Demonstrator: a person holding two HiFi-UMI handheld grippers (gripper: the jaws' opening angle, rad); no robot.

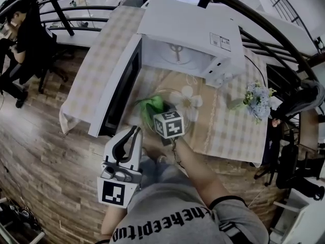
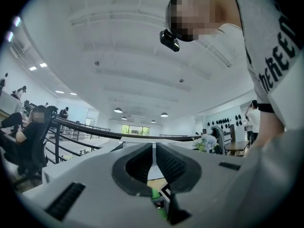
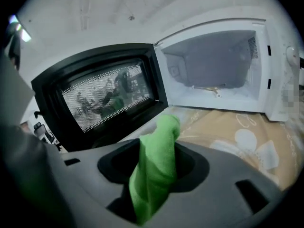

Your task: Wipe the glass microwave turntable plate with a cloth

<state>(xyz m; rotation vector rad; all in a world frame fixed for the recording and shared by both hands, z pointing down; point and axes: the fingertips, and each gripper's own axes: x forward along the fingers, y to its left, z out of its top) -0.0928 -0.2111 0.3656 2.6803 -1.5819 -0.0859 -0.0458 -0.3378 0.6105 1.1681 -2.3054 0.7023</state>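
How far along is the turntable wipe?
Done: microwave door open, glass plate out on the table before it. In hand: right hand-held gripper clamps the green cloth over the plate; contact unclear. Left hand-held gripper is empty, jaws all but together, near the body. Remaining: the wiping itself; no cleaned area is discernible.

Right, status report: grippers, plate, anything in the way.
Left gripper shut, empty, held back. Right gripper shut on green cloth, over the glass plate on the table. Microwave door open beside it; nothing blocking.
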